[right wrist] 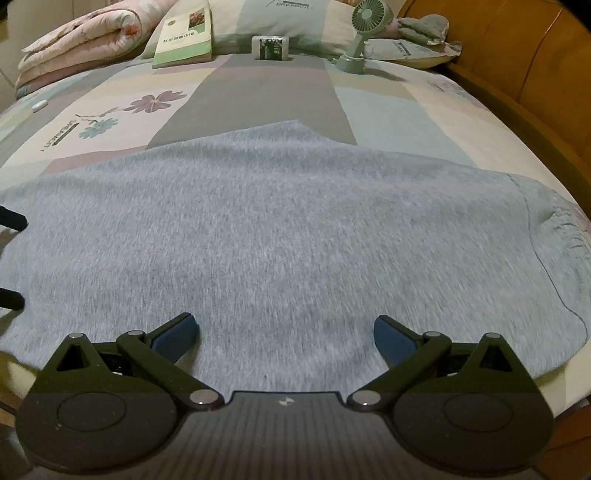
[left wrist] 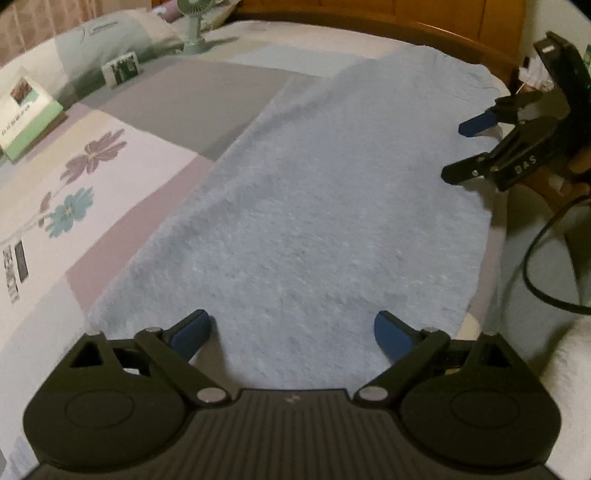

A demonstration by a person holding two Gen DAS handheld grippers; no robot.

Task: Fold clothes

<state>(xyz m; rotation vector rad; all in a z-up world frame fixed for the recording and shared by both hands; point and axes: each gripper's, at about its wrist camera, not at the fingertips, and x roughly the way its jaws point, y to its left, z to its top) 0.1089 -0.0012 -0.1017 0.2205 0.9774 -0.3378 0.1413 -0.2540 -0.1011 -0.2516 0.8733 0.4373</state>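
Grey garment (right wrist: 295,229) lying spread flat across the near part of the bed (right wrist: 424,107), reaching from the near edge toward the middle, one seamed end bunching slightly by the right-hand edge in the right wrist view. Lying as a long pale strip (left wrist: 314,206) in the left wrist view, running away toward the wooden bed frame (left wrist: 443,29).

Left gripper (left wrist: 291,328) hovering over the near end of the garment, blue pads spread wide apart, gripping nothing. Right gripper (right wrist: 286,332) hovering likewise over the cloth's near edge, pads equally wide apart, nothing between them. Same right gripper (left wrist: 461,147) showing at the right edge of the left wrist view, fingers parted above the garment's side edge, black cable (left wrist: 532,258) looping below it.

Beyond the garment, patchwork bedsheet showing flower prints (right wrist: 155,101) toward the left side. Farther back, green-and-white booklet (right wrist: 184,37) leaning against the pillows, small printed box (right wrist: 269,47) standing near the middle, green desk fan (right wrist: 360,33) standing to the right of it. Rolled pink quilt (right wrist: 81,37) resting at the far left corner, pillow (right wrist: 406,48) lying at the far right corner beside the wooden frame.
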